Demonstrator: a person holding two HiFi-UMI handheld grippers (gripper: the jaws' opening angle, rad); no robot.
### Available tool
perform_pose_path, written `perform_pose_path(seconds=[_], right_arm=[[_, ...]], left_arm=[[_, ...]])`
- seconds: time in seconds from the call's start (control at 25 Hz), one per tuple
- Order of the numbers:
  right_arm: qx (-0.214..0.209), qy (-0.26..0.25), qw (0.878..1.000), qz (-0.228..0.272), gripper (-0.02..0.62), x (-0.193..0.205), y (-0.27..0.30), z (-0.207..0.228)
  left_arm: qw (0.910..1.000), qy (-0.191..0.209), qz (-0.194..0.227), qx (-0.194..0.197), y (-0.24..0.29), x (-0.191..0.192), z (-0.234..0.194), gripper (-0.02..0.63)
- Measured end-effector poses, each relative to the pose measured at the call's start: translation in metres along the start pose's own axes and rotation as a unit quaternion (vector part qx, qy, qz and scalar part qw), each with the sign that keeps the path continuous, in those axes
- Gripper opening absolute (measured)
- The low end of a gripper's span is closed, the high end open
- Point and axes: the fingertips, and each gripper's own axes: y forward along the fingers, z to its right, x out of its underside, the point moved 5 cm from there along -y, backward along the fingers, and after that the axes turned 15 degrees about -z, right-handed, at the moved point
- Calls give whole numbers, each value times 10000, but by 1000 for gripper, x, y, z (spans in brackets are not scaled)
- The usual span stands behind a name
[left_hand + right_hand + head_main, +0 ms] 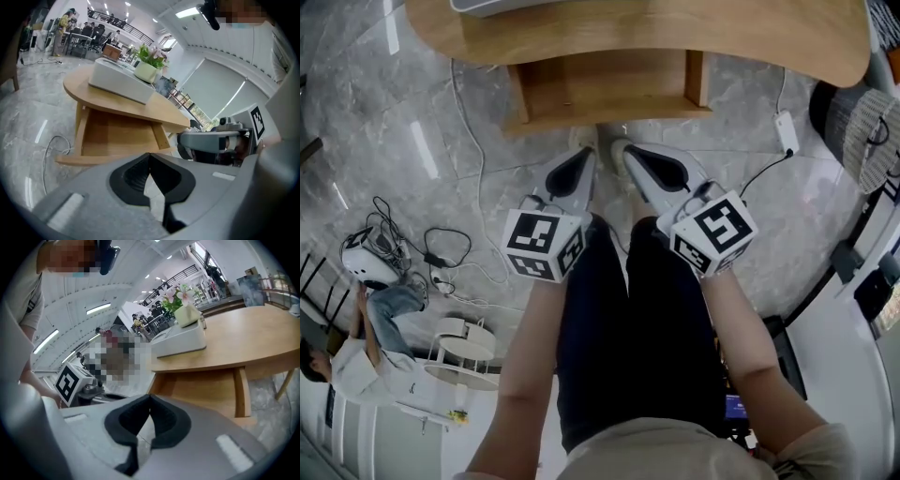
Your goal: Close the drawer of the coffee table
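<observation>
Drawer (605, 86) is standing pulled out of the coffee table (750, 37), just ahead of both jaw pairs. Left gripper (584, 155) and right gripper (630, 155) are hovering near its front edge, jaws closed and empty. Advisable: pressing both tips squarely and evenly, avoiding skew.

Polished grey marble floor (403, 131) filled the head view, with tangled cables (441, 248) at nine o'clock and a small white side table (467, 339) at eight. Strip lights (190, 11) lined the white ceiling (157, 14).
</observation>
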Motion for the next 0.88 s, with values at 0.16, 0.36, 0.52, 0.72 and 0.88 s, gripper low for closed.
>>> perform_pose_path(seconds=[0.16,0.36,0.52,0.72,0.88], right_arm=[[161,63,9997,148,3,13,11,16],[226,56,9996,158,3,27,24,31],[166,283,9993,178,3,44,37,44],[315,459,9983,147,3,67,50,60],[532,561,9970,83,3,79,58,75]], left_arm=[[9999,-51,-110,-47,16,15,-4,2],[9996,-136,-81,-213,32,33,-14,2],[9990,-325,73,-294,44,41,-23,2],[9970,-724,195,-170,61,51,-32,3],[9953,-834,307,-379,68,54,-45,2]])
